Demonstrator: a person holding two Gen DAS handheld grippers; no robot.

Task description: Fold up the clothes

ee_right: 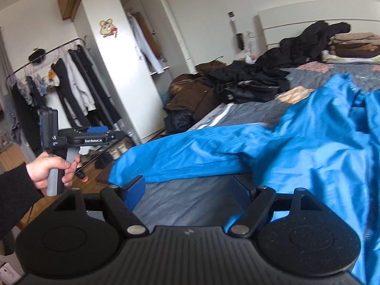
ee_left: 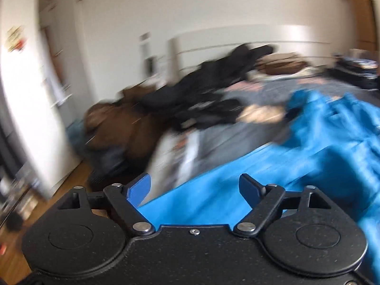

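Looking along the left gripper (ee_left: 196, 188), everything's smeared with motion blur, but its blue pads are spread with nothing between them. The crumpled bright blue fabric garment (ee_right: 296, 142) lies on the grey-covered bed (ee_right: 190, 201), running off the right edge. The right gripper (ee_right: 187, 190) is splayed and empty too. The dark clothes pile (ee_right: 256, 83) behind is hard to sort out.

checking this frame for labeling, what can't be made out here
- Left wrist view: motion blur smears the dark clothes and wardrobe.
- Blue garment: right edge cuts it off in both views; its type is unclear.
- Right wrist view: the left gripper is side-on, jaws unreadable.
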